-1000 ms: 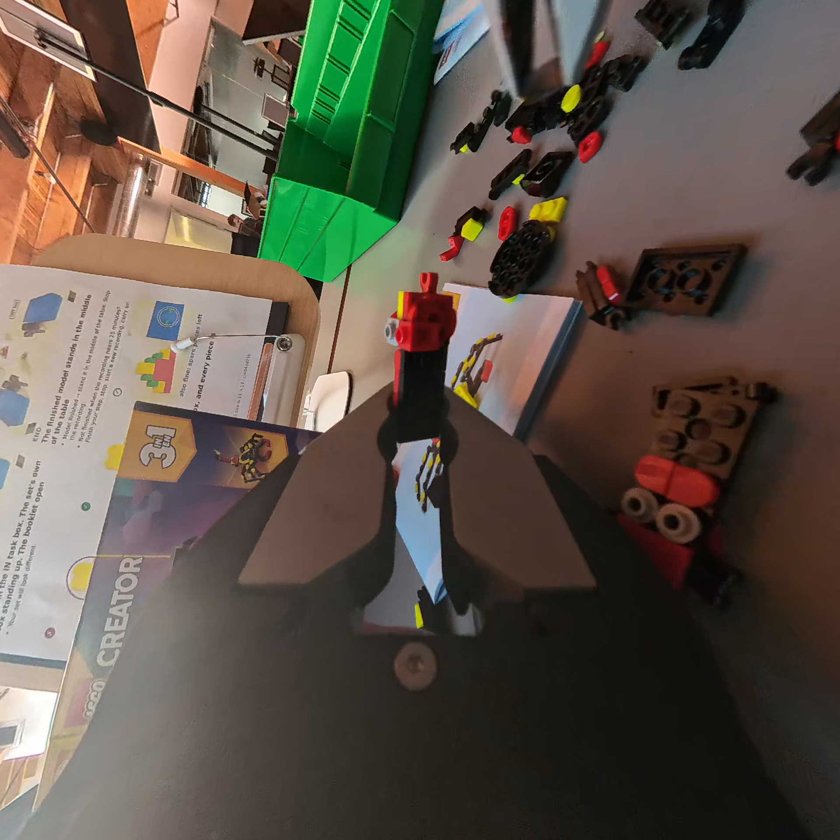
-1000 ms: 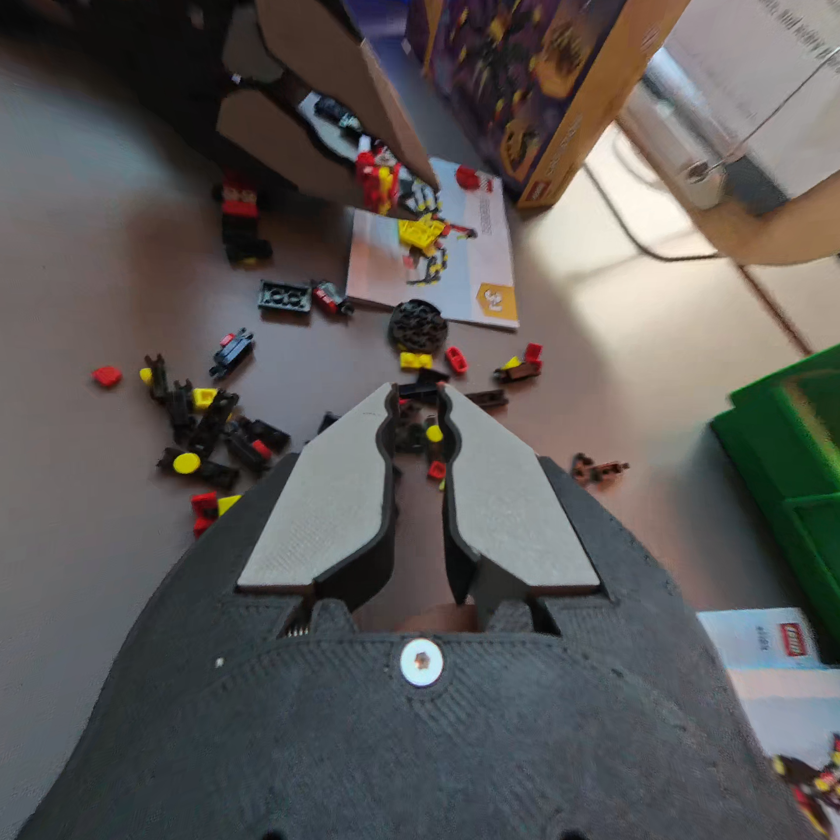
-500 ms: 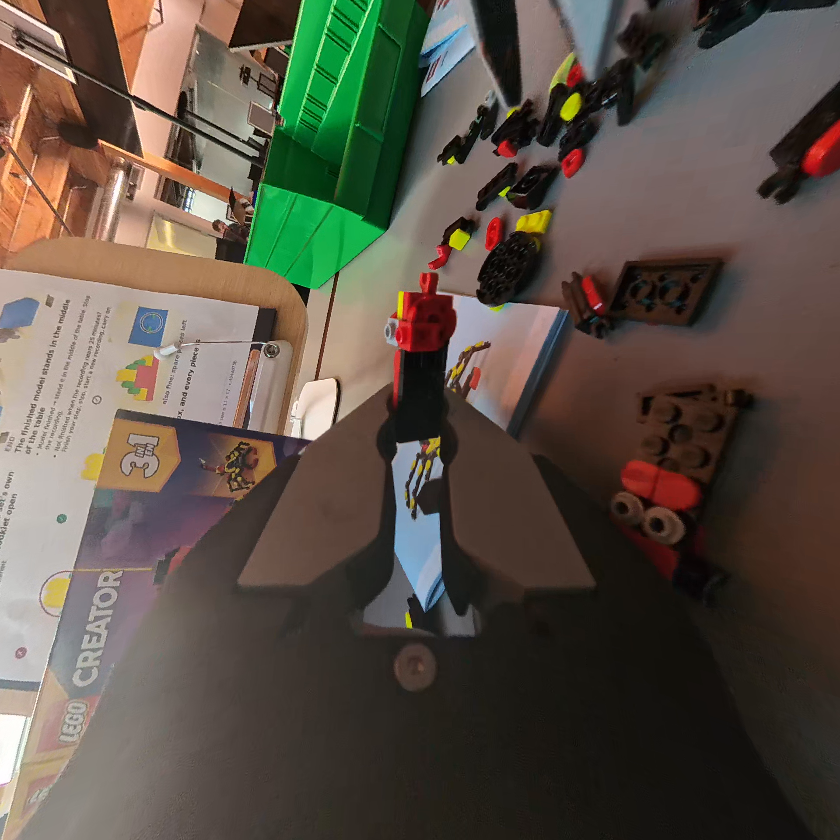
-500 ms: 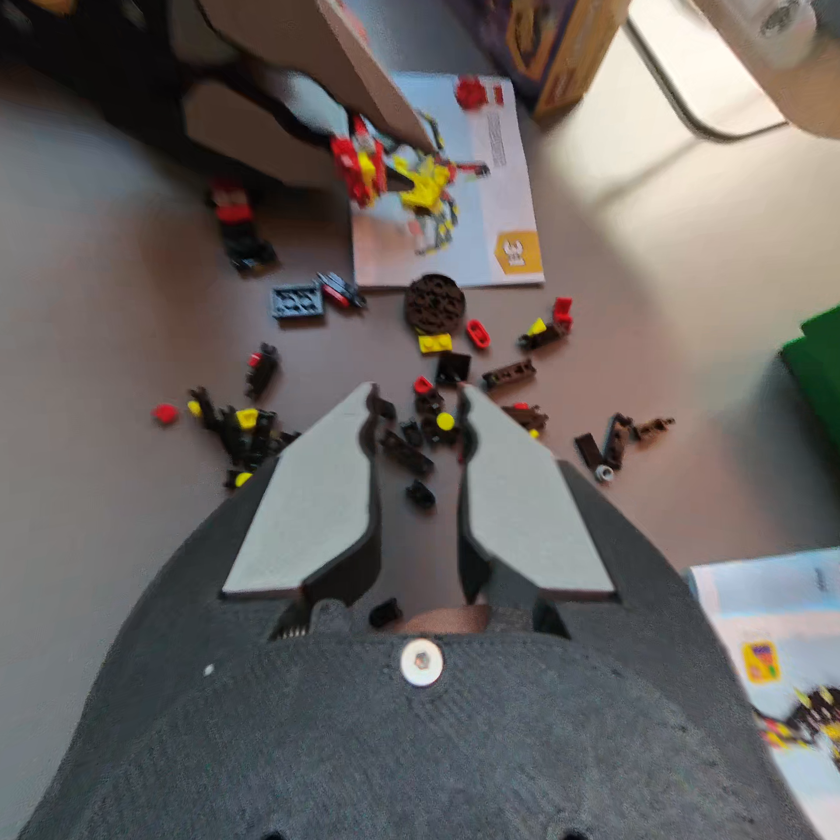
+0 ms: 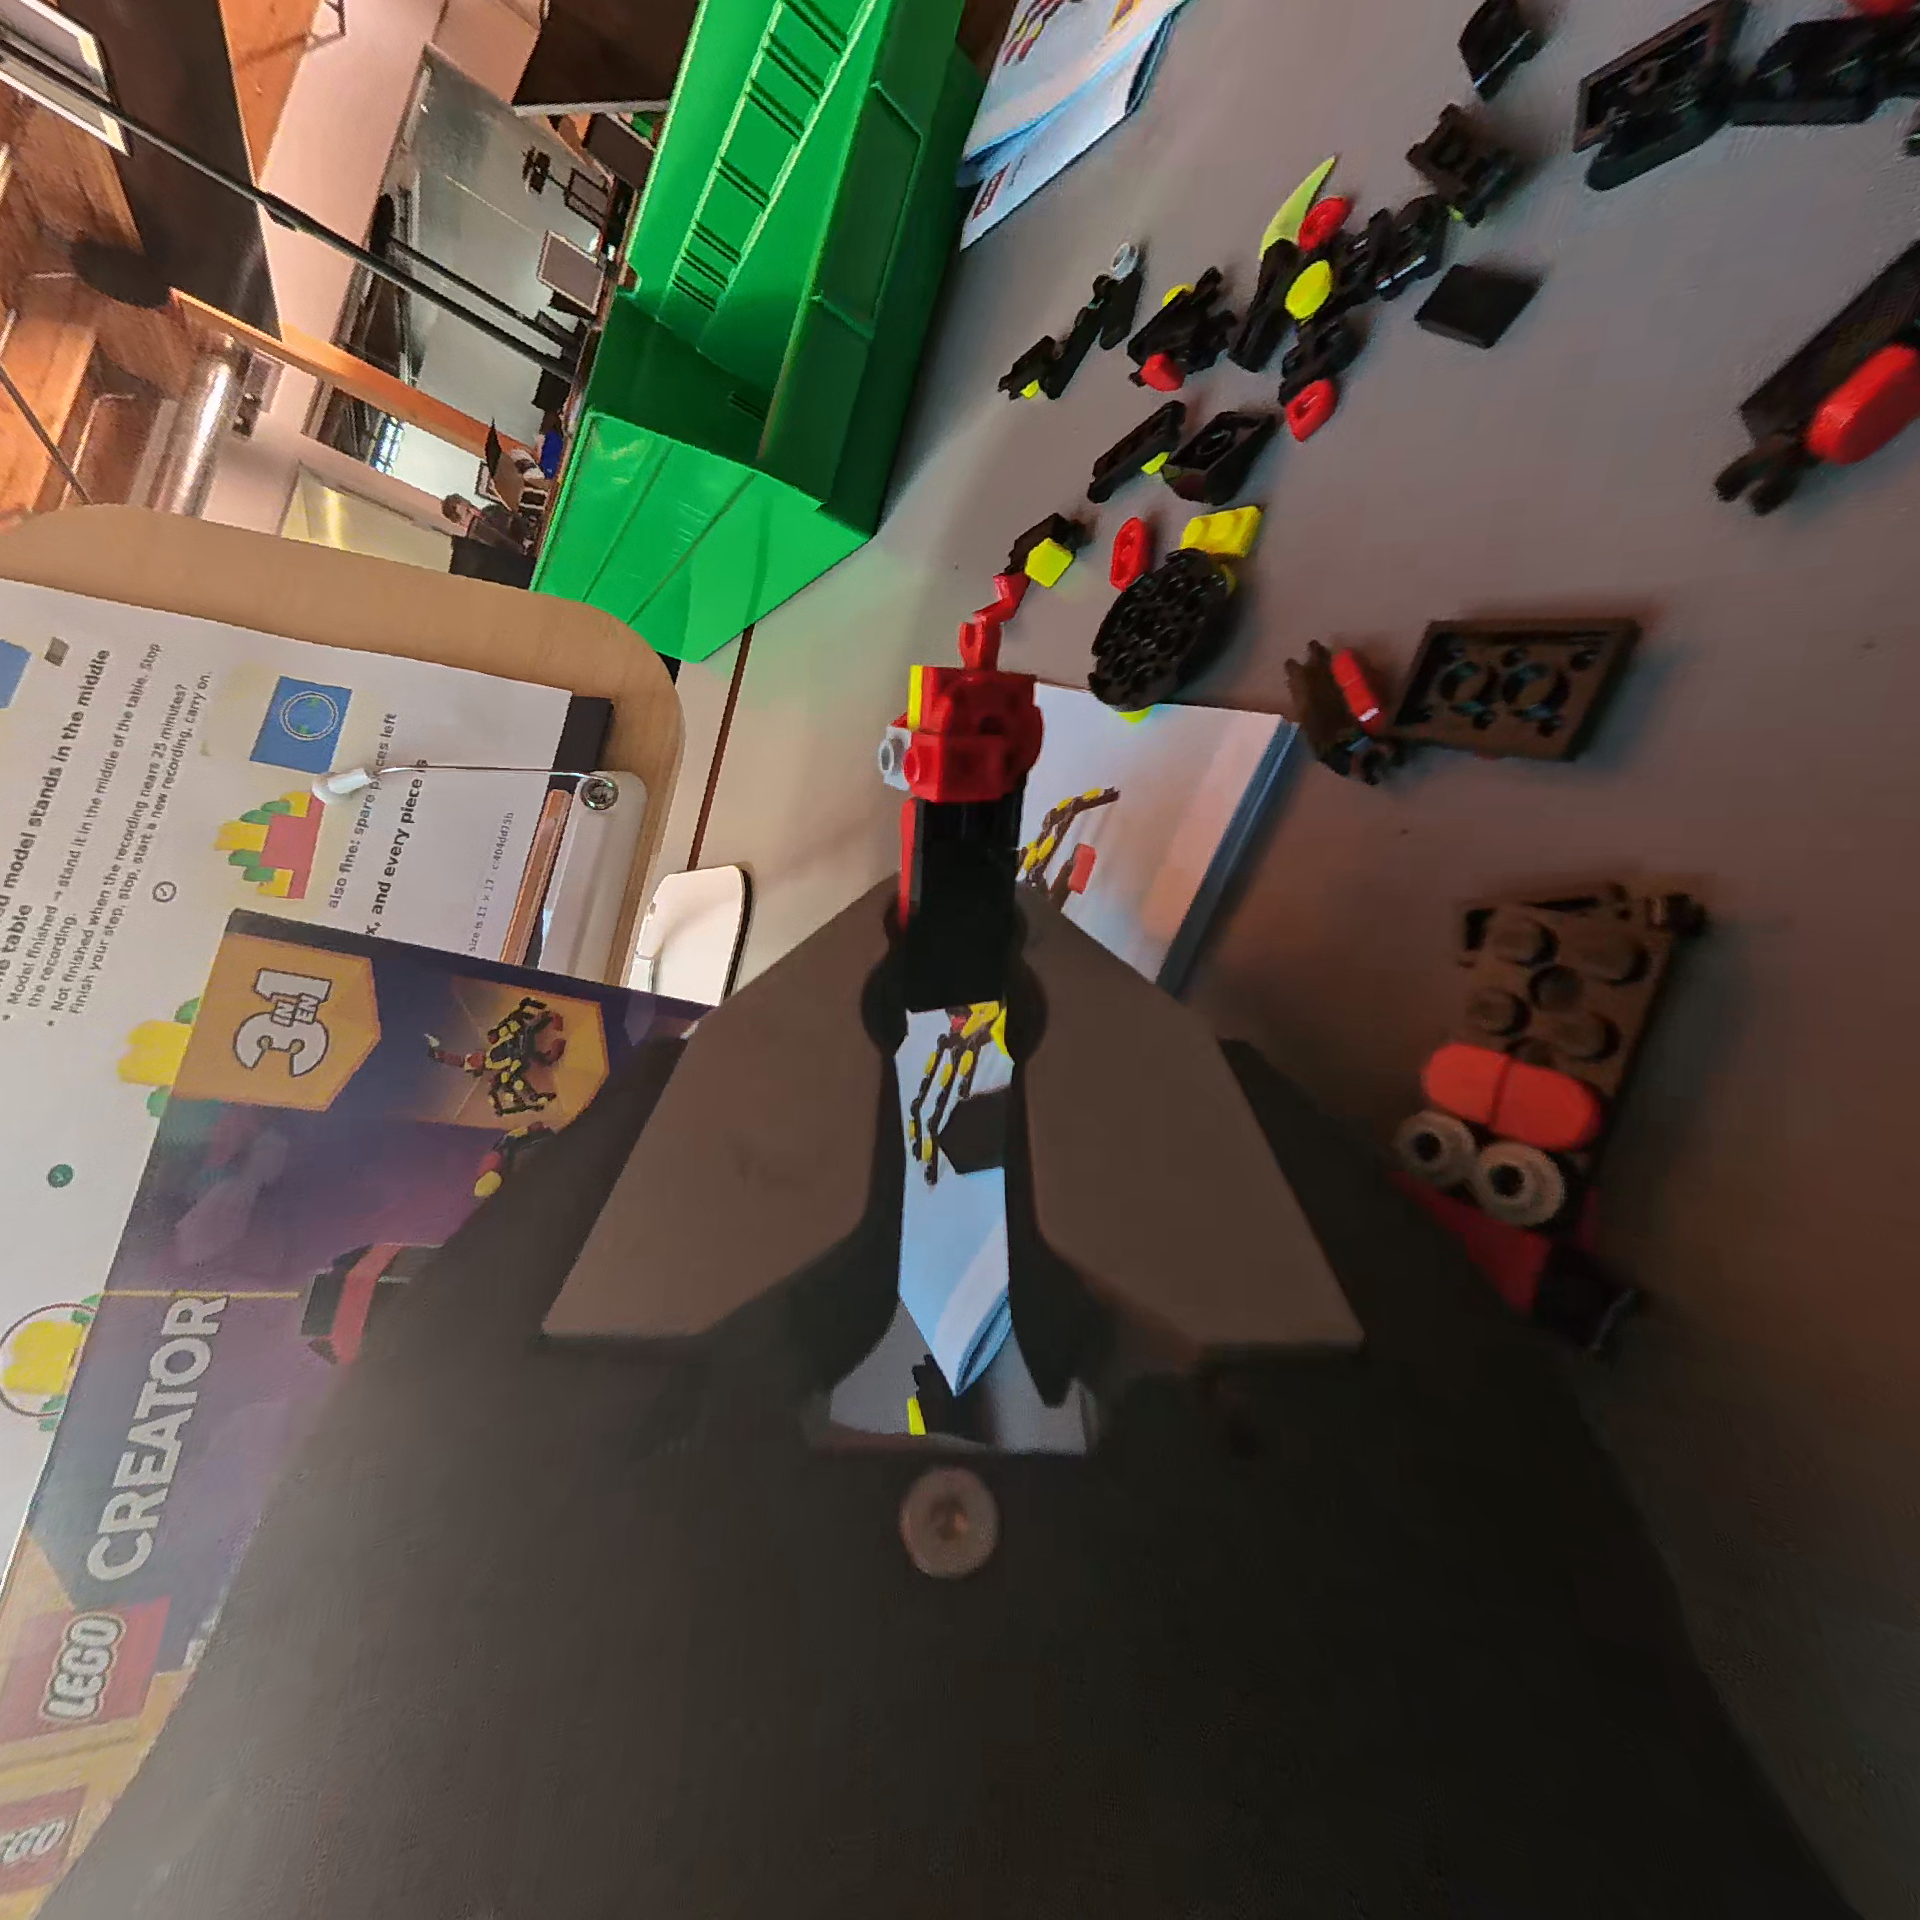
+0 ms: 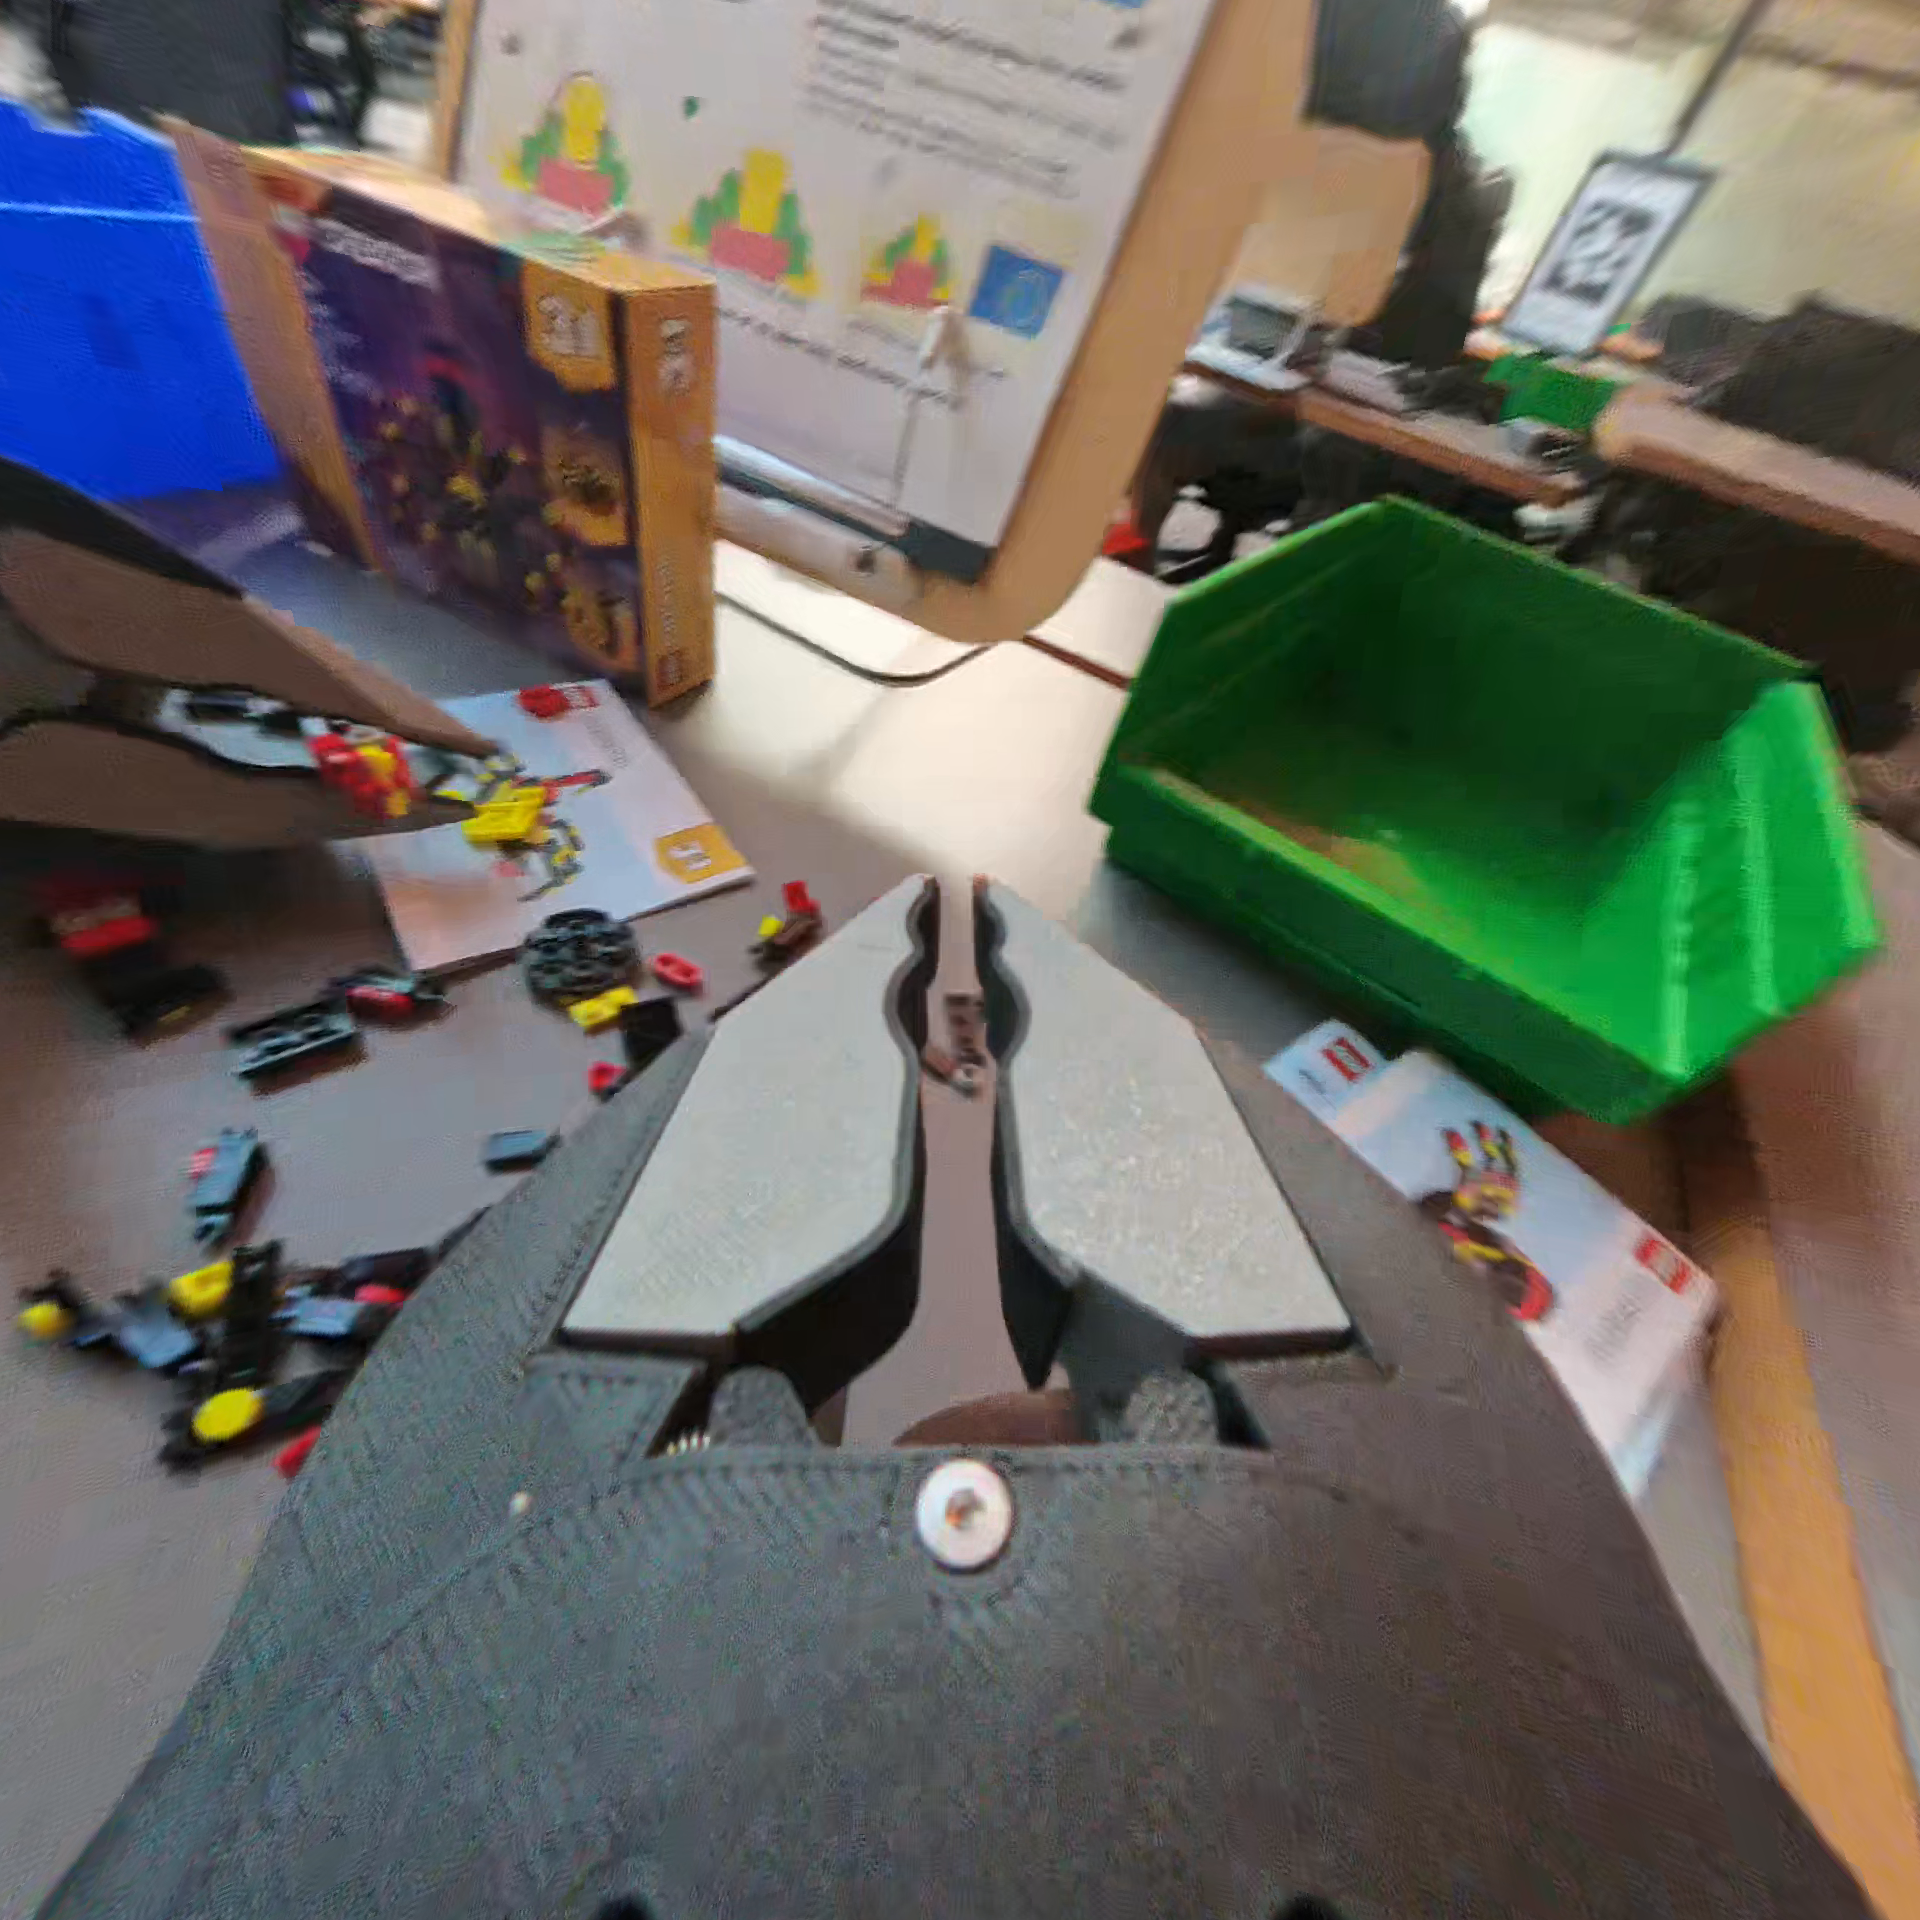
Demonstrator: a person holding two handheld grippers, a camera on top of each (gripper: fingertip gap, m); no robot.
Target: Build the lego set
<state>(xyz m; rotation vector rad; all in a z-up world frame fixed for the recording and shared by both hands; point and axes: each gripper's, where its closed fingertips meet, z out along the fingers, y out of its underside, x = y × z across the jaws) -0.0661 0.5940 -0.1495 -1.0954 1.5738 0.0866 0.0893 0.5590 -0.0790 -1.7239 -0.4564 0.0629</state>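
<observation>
The left hand-held gripper (image 5: 951, 961) has its 2 grey-padded fingers closed on a slim black-and-red stack of plastic bricks (image 5: 961, 821), pinching the black lower part so that the red studded top, with a small red clip at its tip, sticks out clear of the fingers, probably to leave that end free for the next piece. It holds the stack in the air above an open instruction booklet with a pale blue page (image 5: 1143, 821) lying flat on the grey table (image 5: 1558, 1558). The right hand-held gripper (image 6: 956, 914) is nearly closed, a narrow gap showing between its fingertips, and nothing can be seen gripped there; it points over the table toward the green plastic storage bin (image 6: 1507, 790), whose open front faces the work area for easy reach. Loose black, red and yellow bricks (image 6: 239, 1320) lie scattered on the table beside the booklet, including a black round plate with holes (image 5: 1164, 623). A partly built brown, red and black assembly with 2 white round pieces (image 5: 1517, 1101) rests on the table to one side. The purple and yellow cardboard set box (image 6: 499, 436) stands upright behind the booklet, likely as a picture reference. The build looks at an early stage.
</observation>
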